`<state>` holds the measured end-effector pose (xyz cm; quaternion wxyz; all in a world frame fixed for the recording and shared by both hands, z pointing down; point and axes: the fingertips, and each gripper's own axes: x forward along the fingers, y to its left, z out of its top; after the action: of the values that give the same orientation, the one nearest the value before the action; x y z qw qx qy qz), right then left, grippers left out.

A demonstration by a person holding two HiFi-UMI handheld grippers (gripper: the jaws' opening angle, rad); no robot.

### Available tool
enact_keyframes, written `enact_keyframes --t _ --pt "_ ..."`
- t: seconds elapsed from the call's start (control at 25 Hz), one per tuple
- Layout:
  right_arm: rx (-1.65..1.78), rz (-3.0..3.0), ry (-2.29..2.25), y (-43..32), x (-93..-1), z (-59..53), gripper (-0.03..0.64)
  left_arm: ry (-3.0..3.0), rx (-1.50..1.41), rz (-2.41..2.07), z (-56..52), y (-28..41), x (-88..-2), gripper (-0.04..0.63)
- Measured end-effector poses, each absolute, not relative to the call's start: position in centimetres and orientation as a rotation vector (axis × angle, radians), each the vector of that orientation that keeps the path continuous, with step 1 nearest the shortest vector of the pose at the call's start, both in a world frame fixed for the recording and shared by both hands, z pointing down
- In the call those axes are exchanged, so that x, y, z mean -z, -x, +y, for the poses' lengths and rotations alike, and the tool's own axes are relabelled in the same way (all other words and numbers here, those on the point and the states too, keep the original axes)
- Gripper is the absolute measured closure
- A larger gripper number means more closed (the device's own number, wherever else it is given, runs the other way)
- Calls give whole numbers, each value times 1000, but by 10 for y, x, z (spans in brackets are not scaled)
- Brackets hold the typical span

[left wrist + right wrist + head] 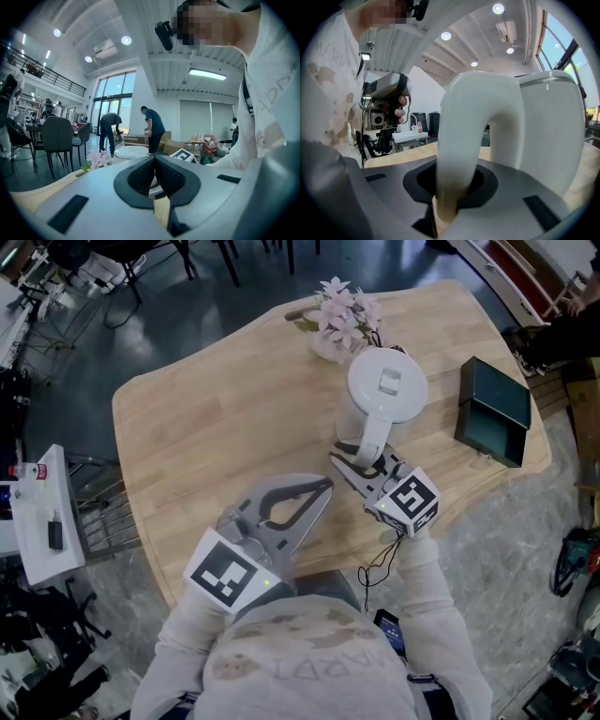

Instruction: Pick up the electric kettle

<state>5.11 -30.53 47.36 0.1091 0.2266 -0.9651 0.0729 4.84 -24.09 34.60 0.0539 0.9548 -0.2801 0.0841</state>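
From the head view, the white kettle (386, 390) stands upright on the far right part of the wooden table (216, 418), just in front of a bunch of pale flowers (339, 320), with a dark box (492, 409) off to its right. Its handle (372, 439) sticks out toward the person, and the right gripper (359, 463) meets it head-on, jaws pinched on the handle's lower part. The left gripper (323, 487) lies nearer the person and to the left, apart from the kettle, pointing up toward it. In the left gripper view the pads are pressed together at the tips with nothing between them; the kettle's lid (130, 152) shows beyond, ahead and slightly left. In the right gripper view the handle (464, 140) rises as a tall loop straight out of the jaws, which clamp its foot, and the body (548, 131) stands behind to the right. The handle runs vertically and the right hand has it, so the lift looks like a straight rise.
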Motion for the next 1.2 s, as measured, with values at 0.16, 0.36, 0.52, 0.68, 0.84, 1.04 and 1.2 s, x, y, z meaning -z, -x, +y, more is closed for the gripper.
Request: enact_keyframes --t 0.16,0.36,0.52,0.68,0.84,1.04,1.2 --pt "-184 -2847 -647 -46 -466 -305 541 -2899 -256 -863 -240 -45 -346 583" --pt "-148 -2887 -662 -47 -441 -300 541 -2907 -240 -864 -238 -43 -343 583" --pt "-93 -2897 -660 -45 -418 -286 541 -2915 -219 -857 -232 -41 -336 583" --pt "-63 -2918 -687 -44 -395 -263 541 -2942 -196 -843 -221 -38 -326 583" --pt "-48 -2933 -729 -43 -372 -235 540 -2973 -180 -823 -203 -33 -316 583" --pt "-39 -2925 -772 -40 -353 -194 540 -3017 -135 -787 -175 -28 -302 584" --pt "-28 -2920 -808 -33 -342 -161 540 -3036 -112 -757 -151 -21 -296 583"
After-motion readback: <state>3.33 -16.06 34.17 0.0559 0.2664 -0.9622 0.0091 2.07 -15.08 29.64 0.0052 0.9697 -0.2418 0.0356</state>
